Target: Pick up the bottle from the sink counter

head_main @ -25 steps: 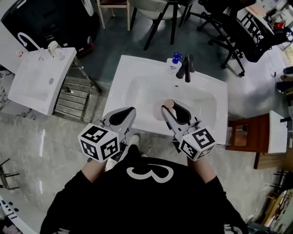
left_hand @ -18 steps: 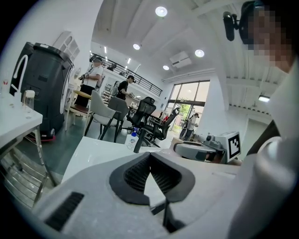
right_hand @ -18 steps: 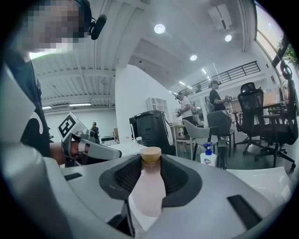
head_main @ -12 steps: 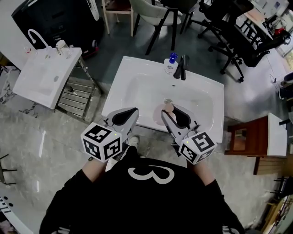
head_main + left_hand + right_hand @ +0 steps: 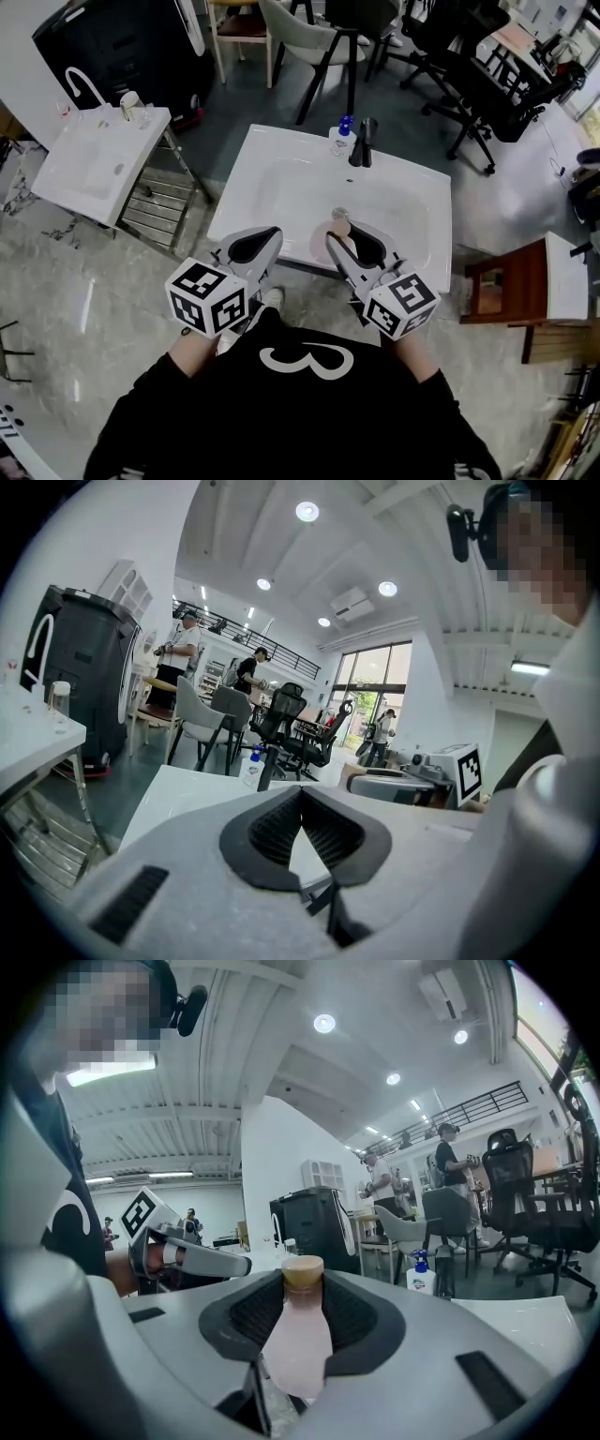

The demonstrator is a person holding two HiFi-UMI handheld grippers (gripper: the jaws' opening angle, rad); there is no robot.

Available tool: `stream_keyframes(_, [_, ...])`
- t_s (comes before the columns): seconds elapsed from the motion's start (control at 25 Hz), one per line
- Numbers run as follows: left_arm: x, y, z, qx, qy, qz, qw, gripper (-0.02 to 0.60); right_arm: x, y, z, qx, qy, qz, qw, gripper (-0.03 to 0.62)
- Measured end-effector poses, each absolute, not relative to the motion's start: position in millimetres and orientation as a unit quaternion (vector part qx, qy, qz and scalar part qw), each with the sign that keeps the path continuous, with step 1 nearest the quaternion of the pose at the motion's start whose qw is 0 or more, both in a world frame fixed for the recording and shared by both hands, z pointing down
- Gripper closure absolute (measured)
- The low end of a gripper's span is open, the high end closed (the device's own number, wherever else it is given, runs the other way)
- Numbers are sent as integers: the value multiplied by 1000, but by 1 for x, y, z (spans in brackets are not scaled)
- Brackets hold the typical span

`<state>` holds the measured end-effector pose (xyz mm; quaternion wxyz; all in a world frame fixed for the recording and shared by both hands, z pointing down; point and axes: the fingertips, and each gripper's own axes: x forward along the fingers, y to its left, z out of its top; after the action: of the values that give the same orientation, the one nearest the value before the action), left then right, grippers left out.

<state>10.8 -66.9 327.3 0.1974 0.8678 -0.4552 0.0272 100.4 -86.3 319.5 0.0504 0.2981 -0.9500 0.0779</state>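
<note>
You stand on a glossy grey marble floor [image 5: 75, 309]; black office chairs [image 5: 478, 84] crowd ahead, round ceiling lights [image 5: 307, 511] overhead.

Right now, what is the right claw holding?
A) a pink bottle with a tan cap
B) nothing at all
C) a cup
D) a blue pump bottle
A: the right claw is closed on the pink bottle, with its dark pads pressing on both sides.
</note>
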Motion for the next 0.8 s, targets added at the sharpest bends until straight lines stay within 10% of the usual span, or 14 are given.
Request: stream_keyframes(0.8, [24, -63, 319, 879, -438, 26, 189, 566, 111, -81, 315, 309, -947, 84, 31, 465])
